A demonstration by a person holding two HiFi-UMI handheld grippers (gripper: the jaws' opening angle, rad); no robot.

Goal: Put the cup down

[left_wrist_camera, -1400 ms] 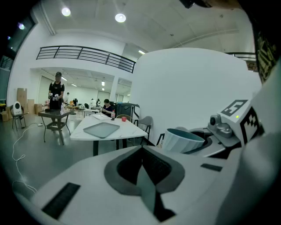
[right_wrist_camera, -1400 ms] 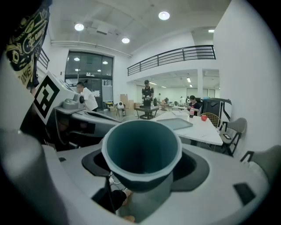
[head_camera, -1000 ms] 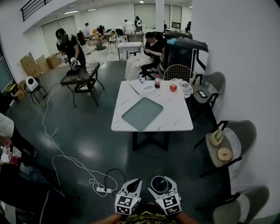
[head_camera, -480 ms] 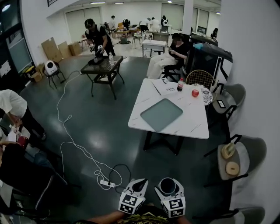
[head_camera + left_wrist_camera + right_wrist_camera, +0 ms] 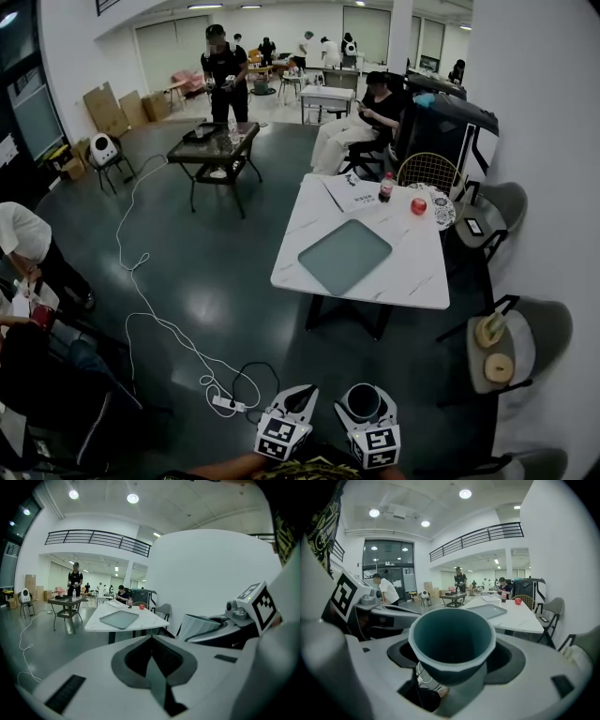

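Two grippers: side by side at the bottom centre of the head view, over dark grey floor, each with its marker cube turned up toward the camera.
Left gripper [image 5: 302,393]: jaws pressed together, tip to tip, with nothing between them in its own view.
Right gripper [image 5: 365,409]: jaws spread wide and pinching the cup by its sides.
Cup [image 5: 452,638]: dark teal with a paler rim, filling the centre of the right gripper view with its mouth toward the camera. It is carried in the air above the floor, well apart from the white table. It also shows at the right of the left gripper view.
White table [image 5: 417,279]: marble-look top, right of centre in the head view, up the frame from both grippers.
Tray [image 5: 344,256]: grey-green with rounded corners, lying flat on the middle of the table top.
Bottle [image 5: 385,187]: dark drink with a red label, upright at the table's far end, just beside some papers [image 5: 352,193].
Red thing [image 5: 418,204]: small and round, near the table's far right corner; what it is I cannot tell.
Grey chair [image 5: 542,323]: at the right edge, with two tan round things on its seat.
Cable [image 5: 141,298]: white, winding across the floor at the left down to a power strip [image 5: 223,404] near the left gripper.
Black table [image 5: 214,142]: upper left, with a standing person [image 5: 223,67] behind it.
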